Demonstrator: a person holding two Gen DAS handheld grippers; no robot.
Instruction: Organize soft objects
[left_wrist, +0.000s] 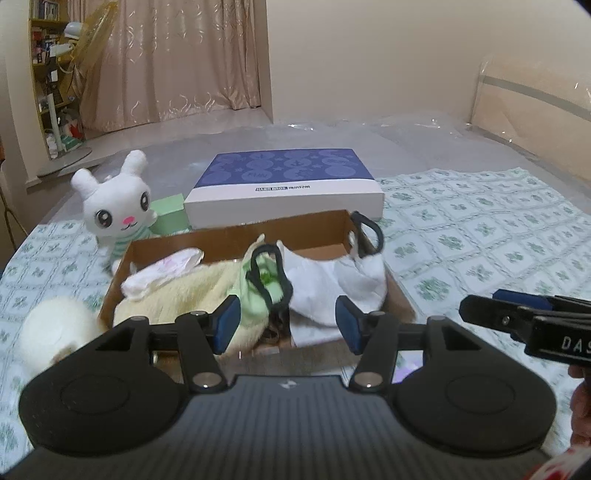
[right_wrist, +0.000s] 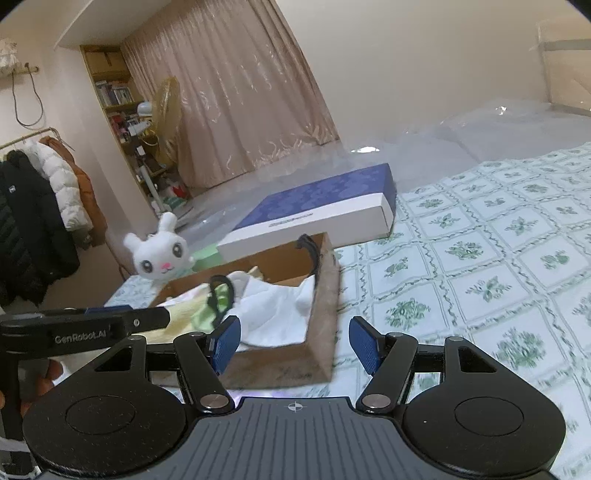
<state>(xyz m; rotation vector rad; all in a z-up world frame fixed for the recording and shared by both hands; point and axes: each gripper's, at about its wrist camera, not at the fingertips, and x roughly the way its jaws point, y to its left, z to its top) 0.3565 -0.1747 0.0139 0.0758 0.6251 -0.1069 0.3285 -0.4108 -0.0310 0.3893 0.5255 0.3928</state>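
Note:
An open cardboard box (left_wrist: 236, 230) lies on the bed and holds soft things: a cream plush cloth (left_wrist: 184, 291), a pale green cloth (left_wrist: 255, 291) with a black strap loop (left_wrist: 267, 269), a white cloth (left_wrist: 332, 280) and a small pink-white piece (left_wrist: 162, 269). My left gripper (left_wrist: 289, 323) hovers open at the box's near edge, with nothing between its blue pads. My right gripper (right_wrist: 295, 345) is open and empty beside the box's right wall (right_wrist: 327, 295). A white bunny plush (left_wrist: 114, 206) sits left of the box, and a white fluffy item (left_wrist: 55, 332) lies nearer, at the left.
A flat blue-and-white box (left_wrist: 288, 184) and a small green box (left_wrist: 170, 214) lie behind the cardboard box. The green-patterned quilt (right_wrist: 480, 280) stretches to the right, with clear plastic sheeting beyond it. Curtains, a bookshelf and a coat rack (right_wrist: 44, 199) stand past the bed.

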